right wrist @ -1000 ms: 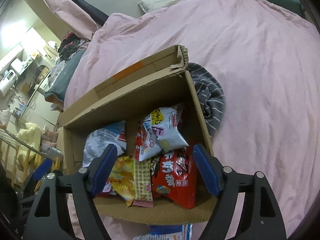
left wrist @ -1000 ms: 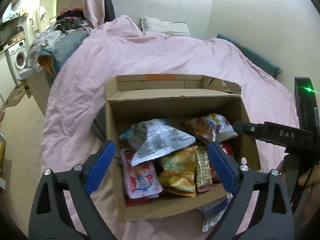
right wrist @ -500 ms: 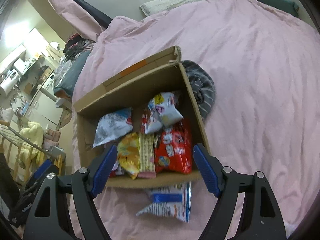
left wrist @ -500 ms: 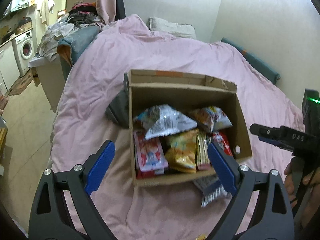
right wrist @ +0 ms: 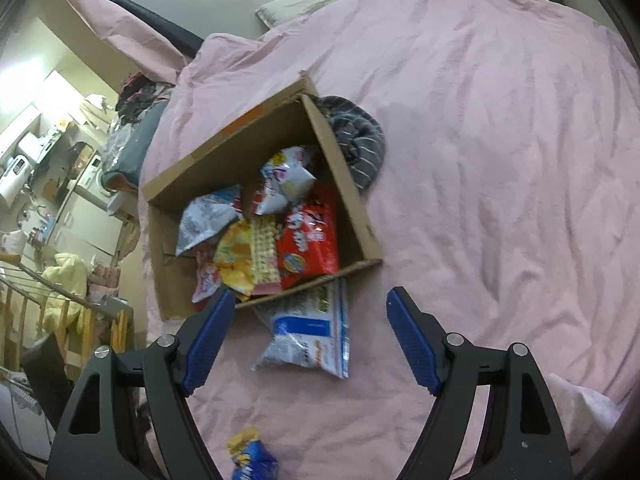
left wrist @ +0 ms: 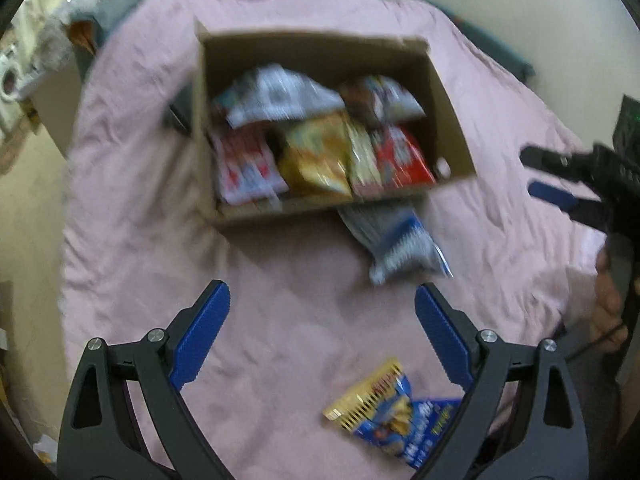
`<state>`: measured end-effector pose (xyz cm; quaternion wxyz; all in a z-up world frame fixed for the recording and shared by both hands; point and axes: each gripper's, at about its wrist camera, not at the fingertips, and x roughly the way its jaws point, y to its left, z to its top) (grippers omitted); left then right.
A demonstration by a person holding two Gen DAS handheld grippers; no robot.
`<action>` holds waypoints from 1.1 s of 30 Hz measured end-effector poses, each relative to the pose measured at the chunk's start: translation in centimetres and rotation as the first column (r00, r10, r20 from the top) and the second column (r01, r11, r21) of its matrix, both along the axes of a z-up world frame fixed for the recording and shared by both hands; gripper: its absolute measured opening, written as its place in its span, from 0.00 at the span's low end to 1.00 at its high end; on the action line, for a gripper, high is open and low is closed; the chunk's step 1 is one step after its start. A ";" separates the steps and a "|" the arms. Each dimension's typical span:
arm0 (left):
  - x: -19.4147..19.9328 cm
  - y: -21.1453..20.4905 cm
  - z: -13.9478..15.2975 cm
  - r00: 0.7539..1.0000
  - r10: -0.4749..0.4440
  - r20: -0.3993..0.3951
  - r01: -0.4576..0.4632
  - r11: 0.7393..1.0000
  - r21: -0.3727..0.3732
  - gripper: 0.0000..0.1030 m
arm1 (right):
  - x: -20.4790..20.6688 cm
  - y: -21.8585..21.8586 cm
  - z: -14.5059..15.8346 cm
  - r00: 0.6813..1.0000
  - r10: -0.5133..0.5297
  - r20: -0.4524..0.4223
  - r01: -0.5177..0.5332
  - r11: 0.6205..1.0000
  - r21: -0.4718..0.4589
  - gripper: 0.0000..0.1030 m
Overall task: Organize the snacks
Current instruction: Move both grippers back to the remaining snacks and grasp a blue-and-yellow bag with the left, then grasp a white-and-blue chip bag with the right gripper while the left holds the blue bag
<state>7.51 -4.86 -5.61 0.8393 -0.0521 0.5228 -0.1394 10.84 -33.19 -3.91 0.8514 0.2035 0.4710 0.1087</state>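
Note:
An open cardboard box (left wrist: 452, 120) (right wrist: 352, 208) lies on the pink bedcover, filled with several snack packets, among them a red one (right wrist: 308, 236) and a yellow one (left wrist: 316, 156). A white-and-blue packet (left wrist: 400, 240) (right wrist: 308, 332) lies on the cover against the box's near edge. A blue-and-yellow packet (left wrist: 396, 412) (right wrist: 250, 460) lies nearer to me. My left gripper (left wrist: 320, 336) is open and empty above the cover. My right gripper (right wrist: 310, 336) is open and empty over the white-and-blue packet; it also shows in the left wrist view (left wrist: 560, 184).
A grey striped cloth (right wrist: 360, 144) lies behind the box's right side. A pillow (right wrist: 308, 0) sits at the bed's head. Left of the bed are piled clothes (right wrist: 136, 96), a drying rack (right wrist: 48, 304) and kitchen shelves. Pink bedcover (right wrist: 500, 160) stretches to the right.
Both grippers have pulled back from the box toward the bed's near end. The box now looks smaller, and the white-and-blue and blue-and-yellow packets have come into view.

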 end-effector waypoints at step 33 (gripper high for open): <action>-3.1 -5.7 -5.2 0.964 -0.107 -0.243 0.125 0.990 0.061 0.29 | 0.7 1.8 -4.3 0.987 0.076 -0.138 -0.082 0.996 -0.037 0.79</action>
